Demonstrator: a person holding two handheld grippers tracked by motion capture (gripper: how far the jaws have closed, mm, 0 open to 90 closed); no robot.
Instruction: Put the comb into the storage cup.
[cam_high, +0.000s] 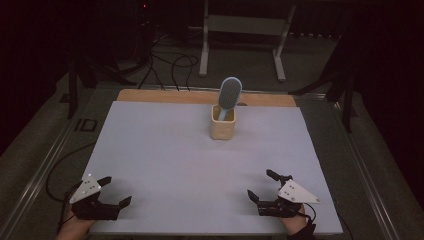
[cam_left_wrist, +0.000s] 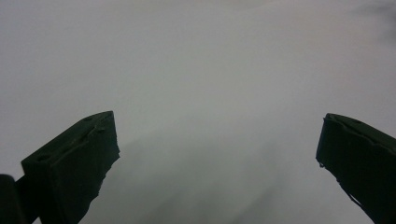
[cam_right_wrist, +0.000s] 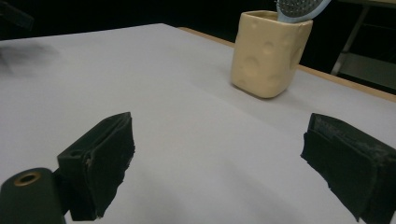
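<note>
Toward the far middle of the table (cam_high: 150, 150) stands a cream cup (cam_high: 222, 128) with a blue hairbrush (cam_high: 229, 93) upright in it, head up and leaning slightly right. Both lie well ahead of the right hand-held gripper (cam_high: 261, 185), which is nearer than the left hand-held gripper (cam_high: 116, 191). Each gripper's jaws are spread wide and hold nothing.

High view overhead, facing forward; right gripper view low, sharing cup (cam_high: 222, 128) (cam_right_wrist: 269, 53).
</note>
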